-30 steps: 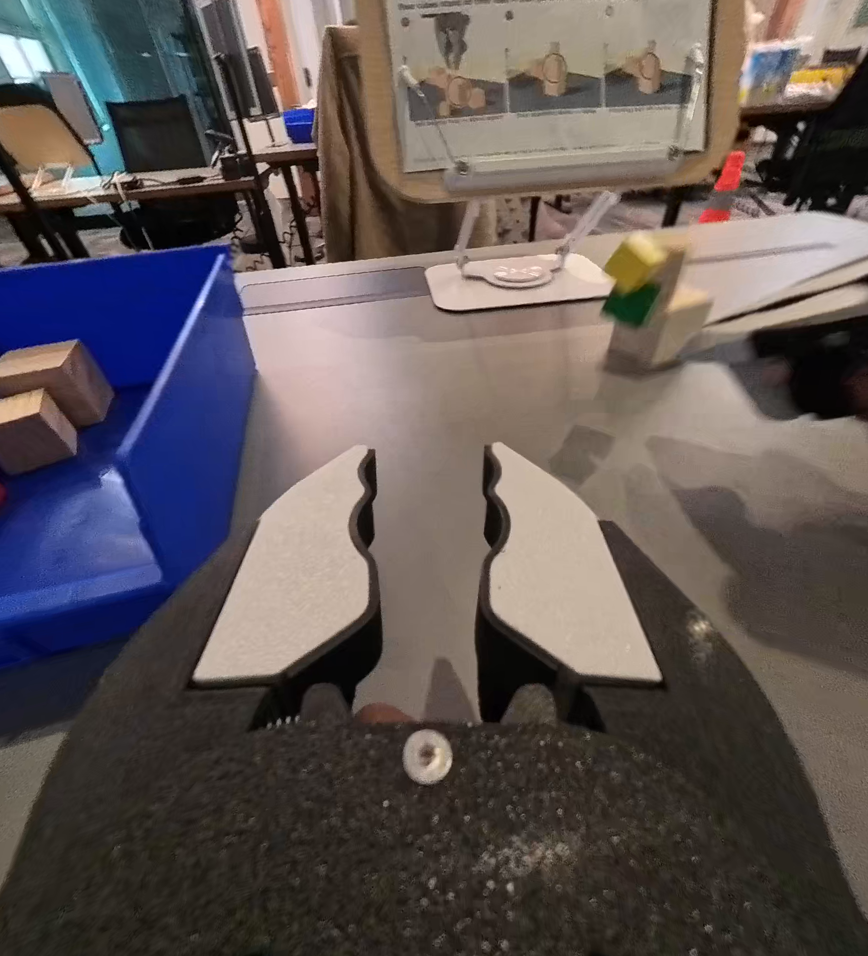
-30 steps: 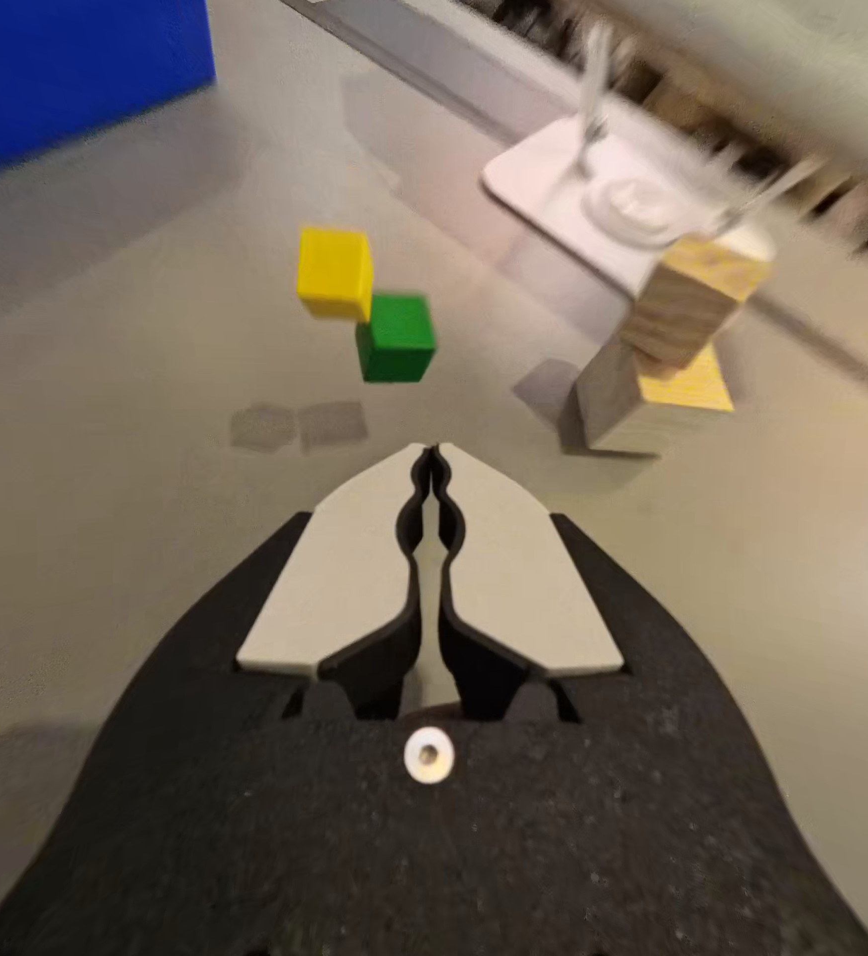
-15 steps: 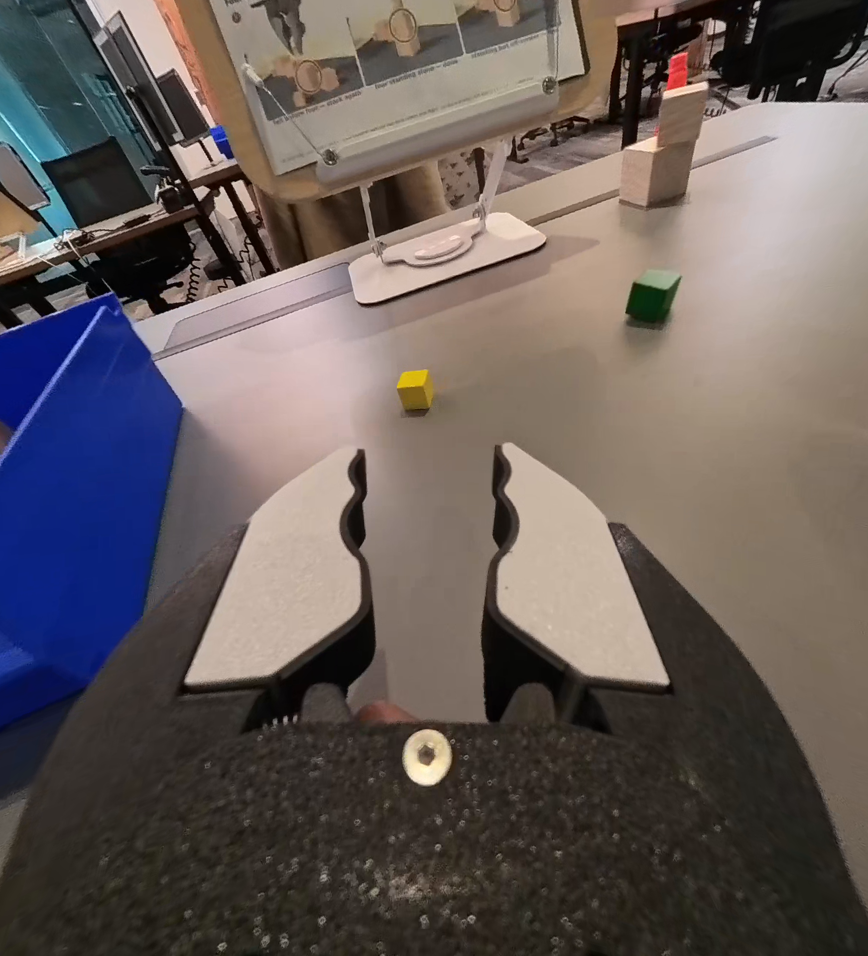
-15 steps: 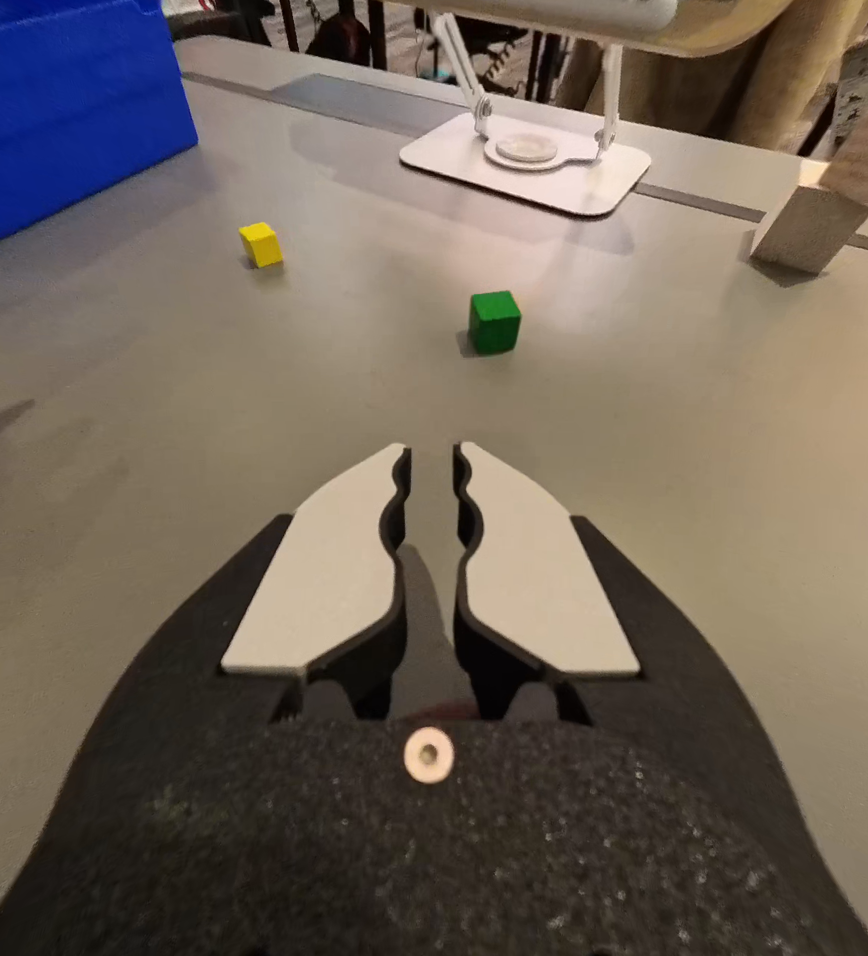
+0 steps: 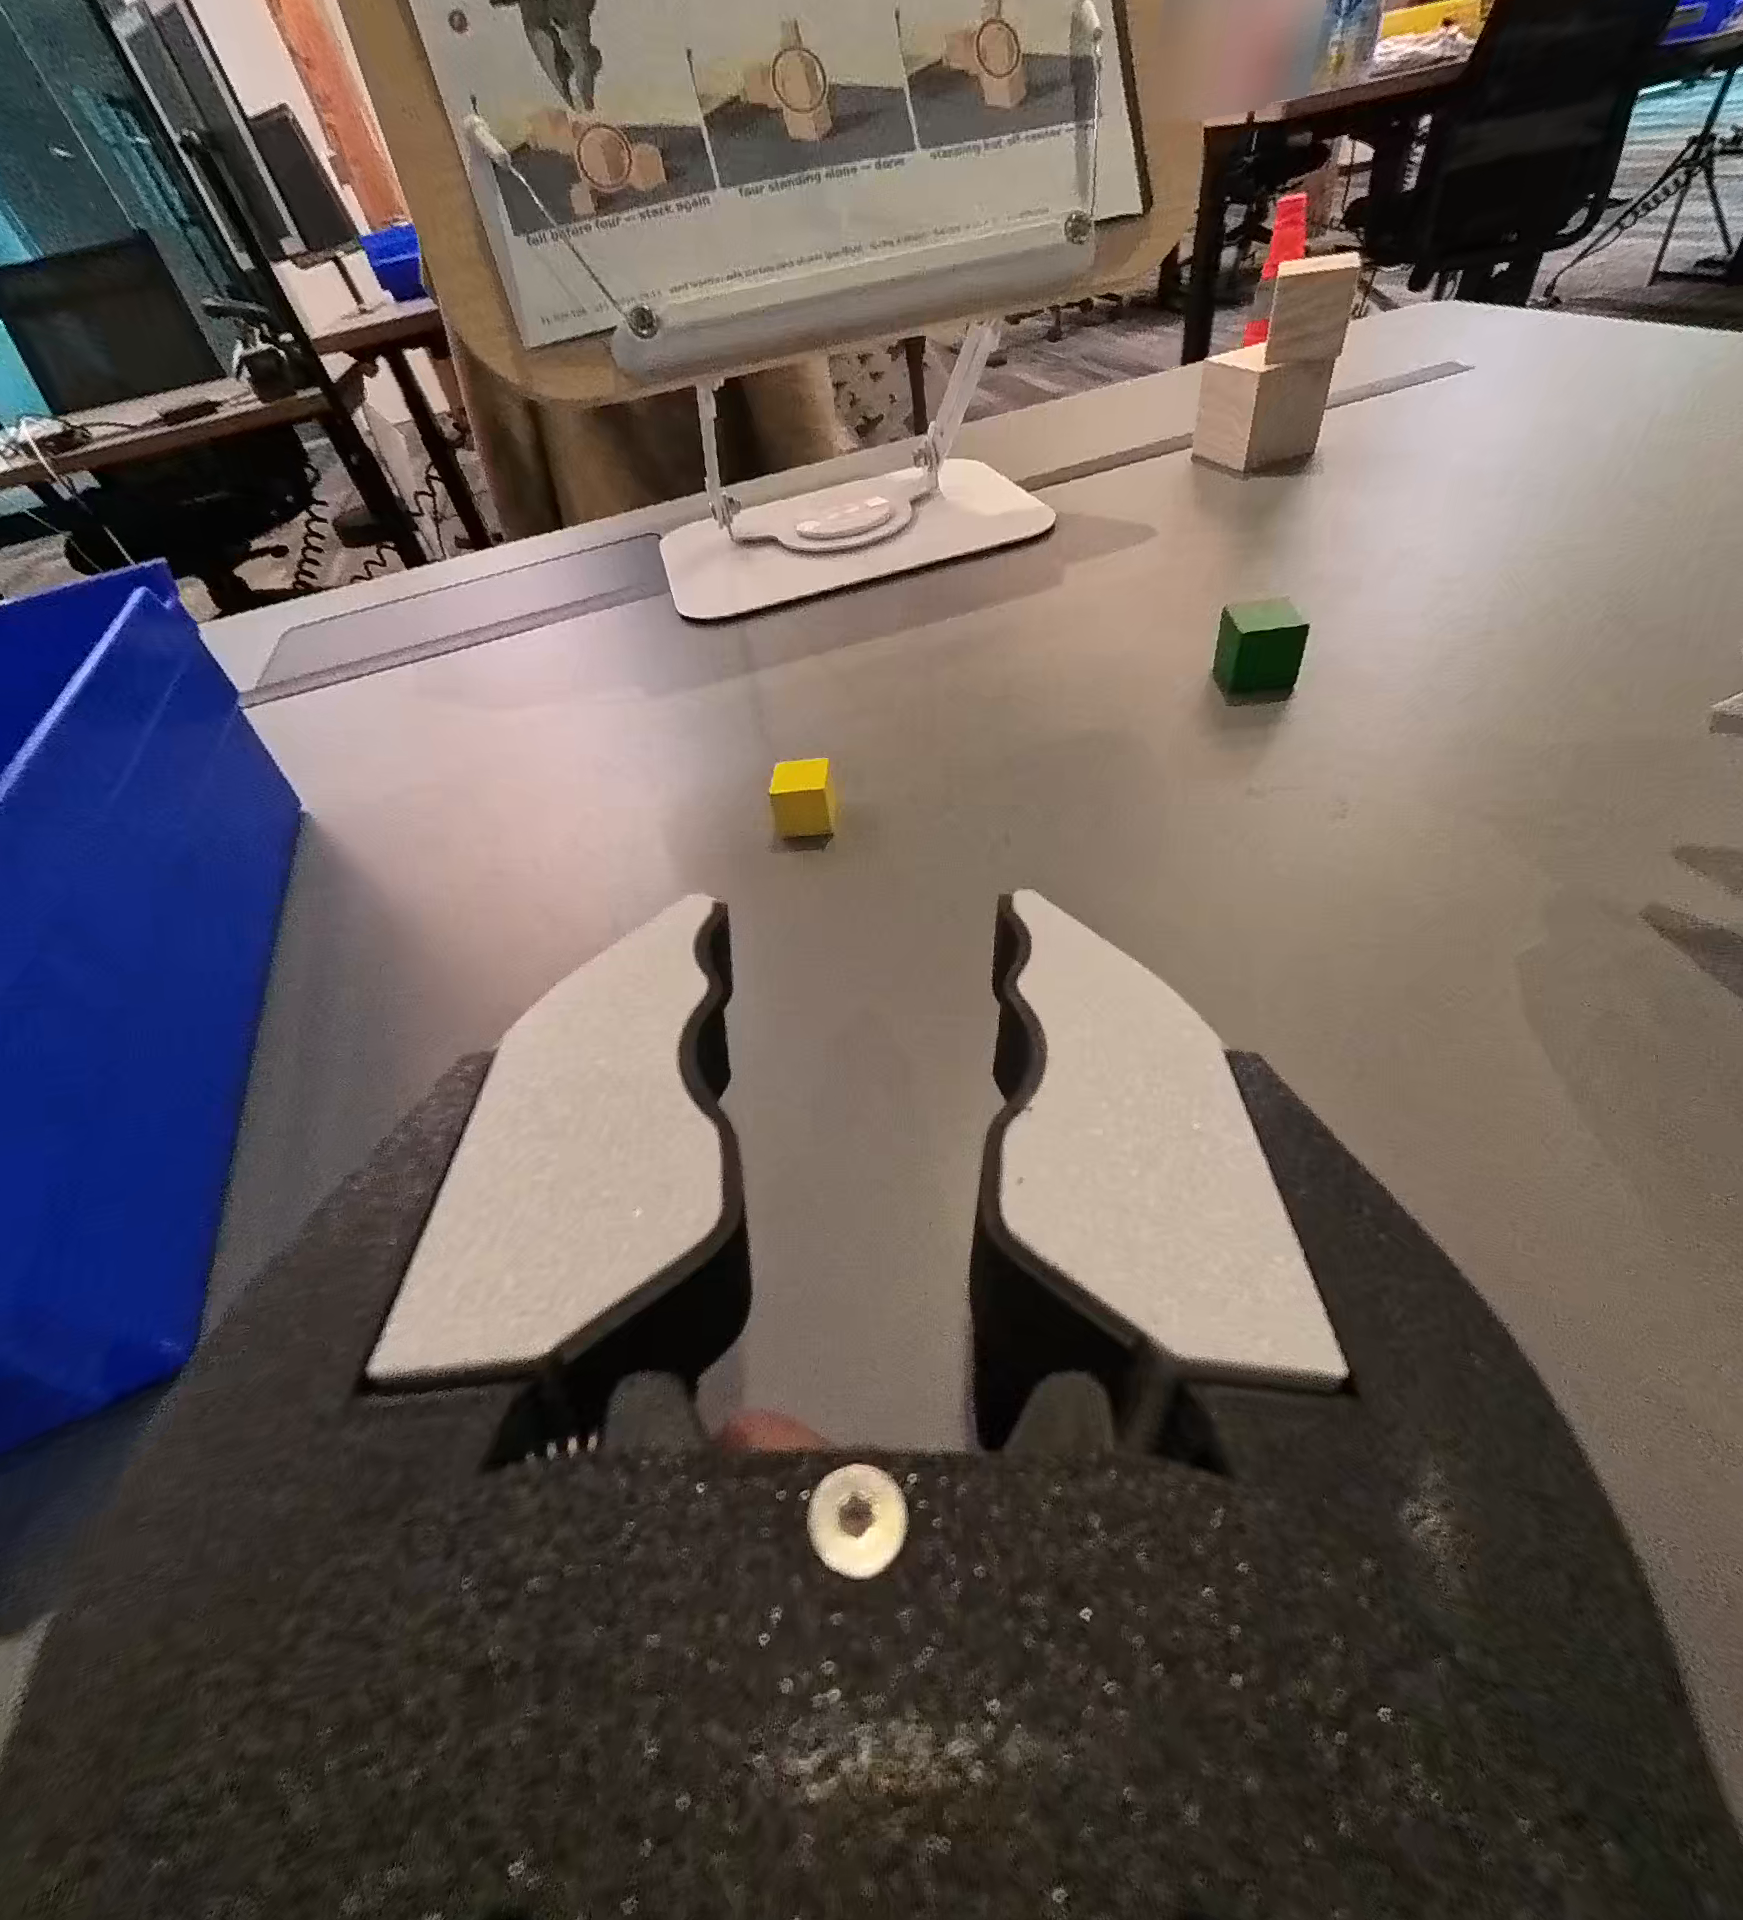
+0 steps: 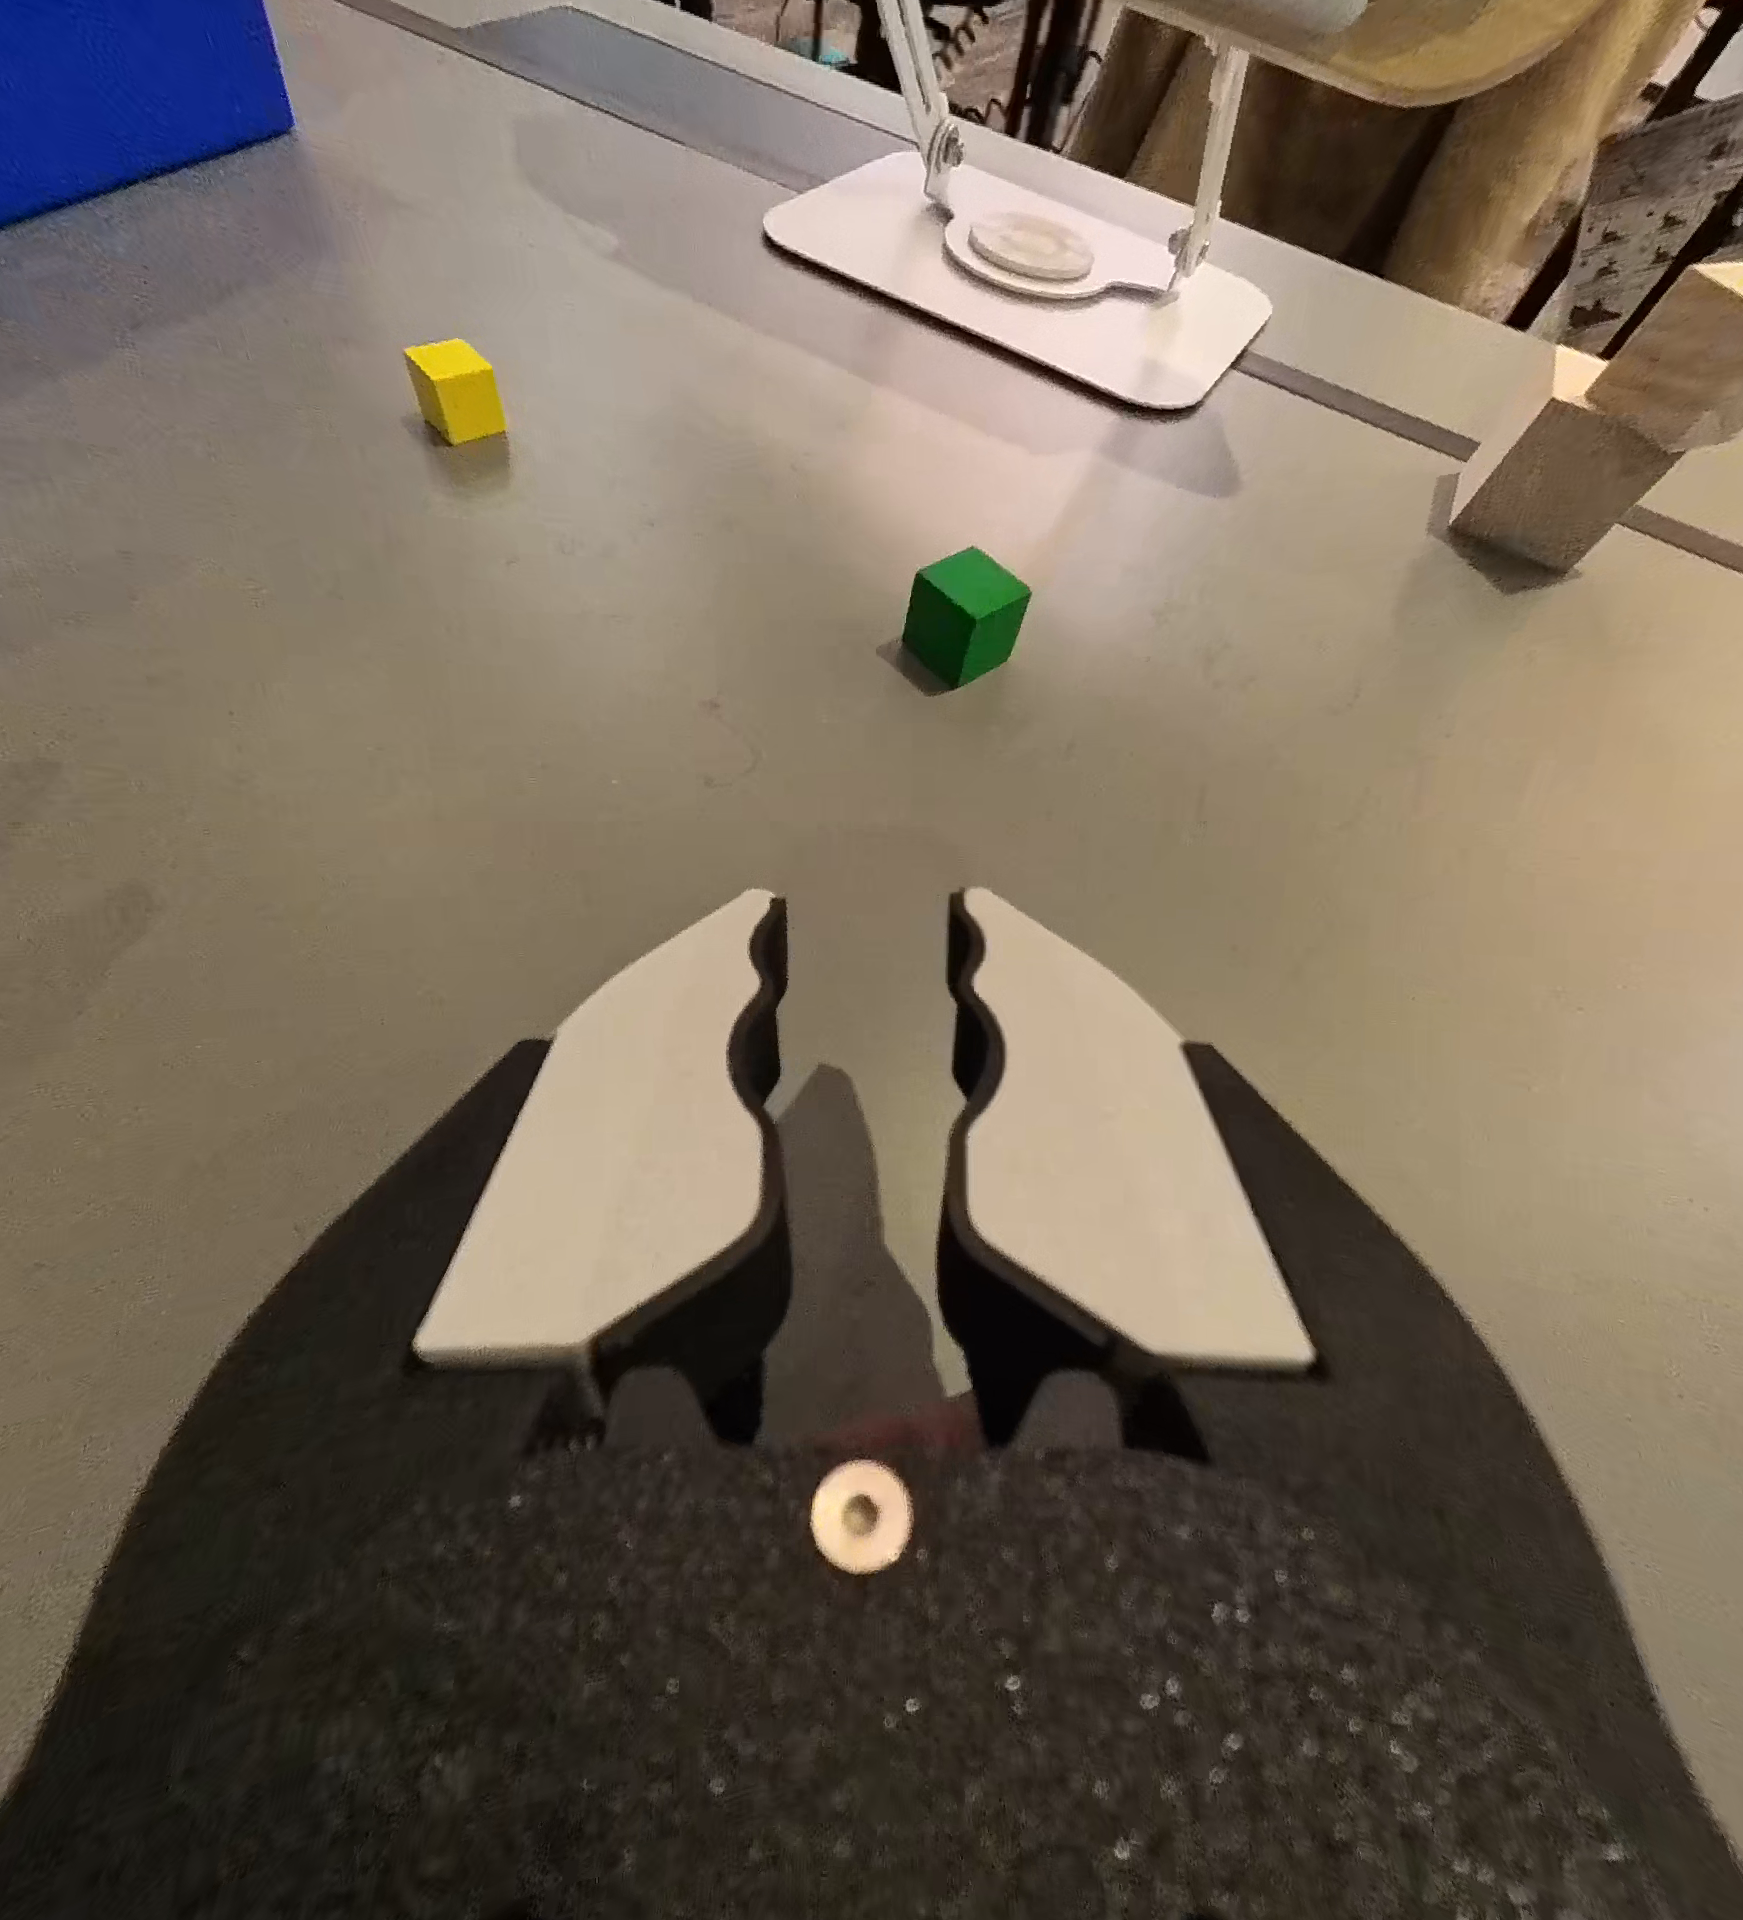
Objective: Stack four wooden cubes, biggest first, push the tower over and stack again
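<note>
Left gripper (image 5: 859,906) released, jaws wide, empty, above the table (image 5: 1366,1039). Right gripper (image 6: 865,902) also parted, holding nothing. Yellow cube (image 5: 802,798) lies alone on the table just ahead of the left gripper; green cube (image 6: 962,617) lies apart, ahead of the right. Two plain wood cubes (image 5: 1262,395) remain stacked, upper one offset, at the far edge right of the sign stand (image 5: 856,540). Blue bin (image 5: 67,987) on the left.

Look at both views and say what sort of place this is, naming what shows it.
Probably an office or lab set up for recording tasks: a grey table with an instruction sheet on a stand, desks and office chairs behind, and a blue bin for parts.
</note>
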A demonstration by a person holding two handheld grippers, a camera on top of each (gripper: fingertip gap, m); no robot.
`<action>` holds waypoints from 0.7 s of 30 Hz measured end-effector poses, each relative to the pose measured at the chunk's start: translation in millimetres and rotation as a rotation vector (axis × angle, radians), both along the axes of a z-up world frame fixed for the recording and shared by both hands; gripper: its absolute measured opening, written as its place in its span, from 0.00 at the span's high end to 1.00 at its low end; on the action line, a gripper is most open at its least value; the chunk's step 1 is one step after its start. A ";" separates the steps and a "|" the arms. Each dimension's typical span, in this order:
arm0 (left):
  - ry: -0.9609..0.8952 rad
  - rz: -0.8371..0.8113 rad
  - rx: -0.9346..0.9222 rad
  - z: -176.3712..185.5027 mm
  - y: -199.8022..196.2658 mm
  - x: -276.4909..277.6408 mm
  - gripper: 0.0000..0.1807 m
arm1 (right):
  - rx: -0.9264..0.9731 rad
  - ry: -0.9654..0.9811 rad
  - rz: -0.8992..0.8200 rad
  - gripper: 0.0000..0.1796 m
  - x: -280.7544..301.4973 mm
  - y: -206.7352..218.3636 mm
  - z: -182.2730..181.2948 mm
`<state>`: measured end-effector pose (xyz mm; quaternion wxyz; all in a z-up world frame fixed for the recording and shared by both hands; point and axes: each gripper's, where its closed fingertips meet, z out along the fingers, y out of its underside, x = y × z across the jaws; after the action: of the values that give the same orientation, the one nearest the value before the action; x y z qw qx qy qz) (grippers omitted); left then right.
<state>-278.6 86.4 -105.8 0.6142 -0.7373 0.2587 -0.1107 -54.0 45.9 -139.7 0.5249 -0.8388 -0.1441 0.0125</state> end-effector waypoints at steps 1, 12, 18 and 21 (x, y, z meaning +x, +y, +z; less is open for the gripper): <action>0.007 0.004 0.004 0.0 0.0 0.0 0.73 | -0.001 0.002 0.001 0.84 0.0 0.1 0.0; 0.020 0.012 0.016 0.1 -0.2 0.3 0.73 | 0.016 0.008 -0.028 0.83 4.6 0.4 2.0; 0.032 0.011 0.024 -0.2 -0.8 1.4 0.73 | 0.015 0.007 -0.024 0.83 4.1 0.2 1.9; 0.039 0.011 0.029 -0.1 -1.1 1.9 0.73 | 0.024 0.023 -0.023 0.83 4.7 0.1 3.9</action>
<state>-276.7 85.3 -105.9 0.6203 -0.7317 0.2681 -0.0890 -49.2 46.0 -135.8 0.5366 -0.8339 -0.1287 0.0143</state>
